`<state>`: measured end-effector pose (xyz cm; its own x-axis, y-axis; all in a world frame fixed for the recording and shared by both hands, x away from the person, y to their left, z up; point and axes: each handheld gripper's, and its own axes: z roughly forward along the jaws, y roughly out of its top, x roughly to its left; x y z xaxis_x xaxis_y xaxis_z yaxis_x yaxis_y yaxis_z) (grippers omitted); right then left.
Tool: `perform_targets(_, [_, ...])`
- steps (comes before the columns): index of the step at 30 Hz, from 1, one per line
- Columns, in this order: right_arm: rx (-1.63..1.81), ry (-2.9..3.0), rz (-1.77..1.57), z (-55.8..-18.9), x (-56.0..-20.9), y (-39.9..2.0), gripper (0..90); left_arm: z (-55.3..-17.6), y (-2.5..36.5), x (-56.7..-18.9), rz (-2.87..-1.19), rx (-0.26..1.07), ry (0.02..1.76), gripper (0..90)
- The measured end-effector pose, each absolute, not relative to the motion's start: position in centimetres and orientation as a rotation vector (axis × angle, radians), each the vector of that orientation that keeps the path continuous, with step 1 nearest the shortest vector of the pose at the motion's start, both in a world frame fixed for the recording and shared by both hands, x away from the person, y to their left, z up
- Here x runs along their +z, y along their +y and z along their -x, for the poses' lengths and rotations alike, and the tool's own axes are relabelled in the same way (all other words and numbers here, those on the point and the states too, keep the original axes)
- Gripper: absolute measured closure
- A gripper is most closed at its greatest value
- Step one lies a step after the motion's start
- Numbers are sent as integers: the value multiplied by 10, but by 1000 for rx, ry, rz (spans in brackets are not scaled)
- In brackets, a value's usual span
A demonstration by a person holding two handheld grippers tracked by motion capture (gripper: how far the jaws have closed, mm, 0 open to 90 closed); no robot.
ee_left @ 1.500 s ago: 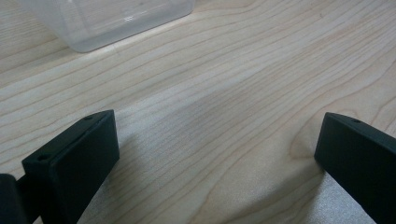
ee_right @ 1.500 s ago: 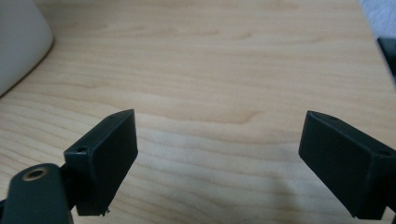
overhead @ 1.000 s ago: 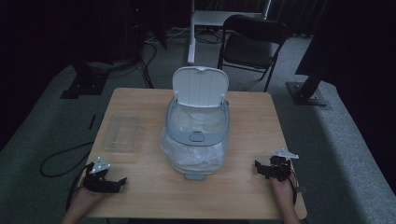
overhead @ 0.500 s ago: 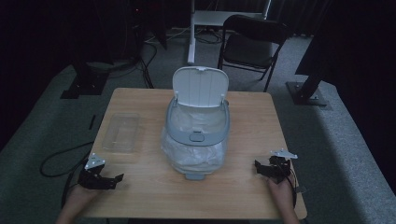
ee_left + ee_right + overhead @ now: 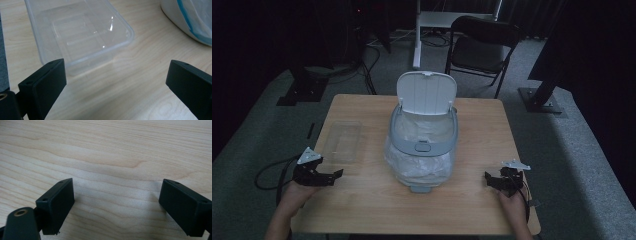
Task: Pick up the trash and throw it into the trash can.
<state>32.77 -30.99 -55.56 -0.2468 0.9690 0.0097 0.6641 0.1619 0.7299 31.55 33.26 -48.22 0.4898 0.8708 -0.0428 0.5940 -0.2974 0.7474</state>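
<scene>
— What lies nearest your fingers?

— A clear plastic container (image 5: 80, 32), empty and lidless, flat on the wooden bench (image 5: 362, 200) near its left edge. In the left gripper view its near corner sits just beyond my left gripper (image 5: 117, 82), a little toward the left finger (image 5: 45, 87). Nothing touches it.

— How do the fingers stand?

— Both pairs are spread wide with bare wood between them. My left gripper (image 5: 334, 173) holds nothing and points in toward the middle of the bench. My right gripper (image 5: 490, 180) is also parted and empty, low over the bench near the front right corner; the right gripper view shows plain wood grain between its fingers (image 5: 58, 205).

— And around the container?

— To its right, in the centre of the bench, stands a small grey-white trash bin (image 5: 422, 145) lined with a clear plastic bag (image 5: 412, 167), its lid (image 5: 426, 94) tipped up and open at the back. The bin's rounded side shows in the upper right of the left gripper view. Container and bin stand near each other but apart.

— Behind the bench?

— A dark folding chair (image 5: 482, 45) on the grey floor.
</scene>
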Motion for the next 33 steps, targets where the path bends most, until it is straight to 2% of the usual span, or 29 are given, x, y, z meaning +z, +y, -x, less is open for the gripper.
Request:
perform_targets(21, [867,1979,-1545,-328,-556,-310,122,-376,334,-464,-1977,476,1244,39])
perform_targets(33, [867,1979,-1545,-328,-556,-310,122,-412,349,-472,-1980,426,1312,45])
